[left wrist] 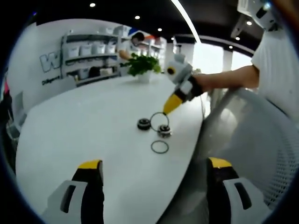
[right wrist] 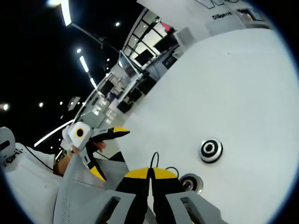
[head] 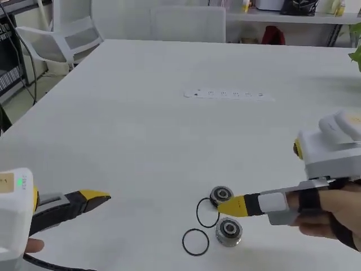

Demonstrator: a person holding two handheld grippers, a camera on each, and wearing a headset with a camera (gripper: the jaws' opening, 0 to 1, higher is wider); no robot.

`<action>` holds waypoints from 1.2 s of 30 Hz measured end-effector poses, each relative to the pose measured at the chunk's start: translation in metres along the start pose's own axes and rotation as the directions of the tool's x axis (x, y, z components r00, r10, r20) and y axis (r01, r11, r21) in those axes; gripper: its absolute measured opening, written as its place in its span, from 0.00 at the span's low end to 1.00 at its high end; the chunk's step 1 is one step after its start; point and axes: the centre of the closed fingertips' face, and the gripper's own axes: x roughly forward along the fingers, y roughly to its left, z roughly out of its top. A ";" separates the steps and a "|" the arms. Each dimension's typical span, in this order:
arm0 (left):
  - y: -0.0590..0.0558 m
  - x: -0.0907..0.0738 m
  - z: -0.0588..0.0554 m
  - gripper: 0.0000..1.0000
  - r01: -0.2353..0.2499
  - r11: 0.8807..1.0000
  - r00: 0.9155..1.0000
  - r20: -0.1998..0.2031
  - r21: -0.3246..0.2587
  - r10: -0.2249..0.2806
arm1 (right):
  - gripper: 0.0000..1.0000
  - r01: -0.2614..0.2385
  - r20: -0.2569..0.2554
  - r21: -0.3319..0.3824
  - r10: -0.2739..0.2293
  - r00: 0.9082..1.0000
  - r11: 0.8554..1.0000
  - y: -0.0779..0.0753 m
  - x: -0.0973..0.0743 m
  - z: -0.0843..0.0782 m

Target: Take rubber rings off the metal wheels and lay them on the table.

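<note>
Two metal wheels (head: pixel 221 195) (head: pixel 229 230) sit close together near the table's front edge. One black rubber ring (head: pixel 196 241) lies flat on the table just left of the nearer wheel. My right gripper (head: pixel 221 208) is shut on a second rubber ring (head: pixel 204 214), which hangs from its yellow tips between the wheels. In the right gripper view the shut jaws (right wrist: pixel 150 175) pinch that ring (right wrist: pixel 153 161), with both wheels (right wrist: pixel 210 150) (right wrist: pixel 191 183) to the right. My left gripper (head: pixel 101 199) hovers open at the lower left, well apart from the wheels; its jaws (left wrist: pixel 155 164) stand wide with nothing between them.
A white power strip (head: pixel 225 94) lies mid-table. White chairs (head: pixel 73 34) stand beyond the far edge. The white table (head: pixel 141 141) stretches wide to the left and back. A potted plant (left wrist: pixel 141 65) stands at the far end in the left gripper view.
</note>
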 end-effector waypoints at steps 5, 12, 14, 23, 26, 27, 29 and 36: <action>0.000 0.000 -0.001 0.94 -0.001 1.000 1.000 0.001 -0.012 0.001 | 0.00 -0.035 -0.012 -0.023 0.035 0.999 0.999 0.015 0.014 -0.002; -0.001 0.000 0.000 0.95 0.004 1.000 1.000 0.015 -0.030 -0.004 | 0.00 -0.057 -0.057 -0.041 0.054 0.997 0.998 0.024 0.026 -0.013; -0.001 0.000 0.001 0.96 0.003 1.000 1.000 0.017 -0.025 -0.003 | 0.00 -0.061 -0.072 -0.043 0.058 0.996 0.997 0.024 0.029 -0.016; 0.000 0.001 0.003 0.99 0.004 0.999 1.000 0.030 -0.038 -0.002 | 0.00 -0.052 -0.126 -0.030 0.048 0.991 0.998 0.020 0.037 -0.031; 0.000 0.001 0.001 0.99 0.001 0.999 1.000 0.022 -0.039 0.000 | 0.00 -0.038 -0.143 -0.033 0.033 0.989 0.999 0.016 0.038 -0.035; 0.000 0.001 0.001 0.99 0.001 0.999 1.000 0.019 -0.039 0.000 | 0.00 -0.034 -0.150 -0.035 0.028 0.988 0.999 0.013 0.038 -0.037; 0.000 0.001 0.000 0.99 0.001 0.999 1.000 0.015 -0.041 0.000 | 0.00 -0.021 -0.158 -0.038 0.014 0.987 0.999 0.009 0.039 -0.039; 0.000 0.001 -0.001 0.99 0.002 0.999 1.000 0.008 -0.046 -0.002 | 0.00 0.051 -0.170 -0.032 -0.055 0.984 0.998 -0.008 0.036 -0.040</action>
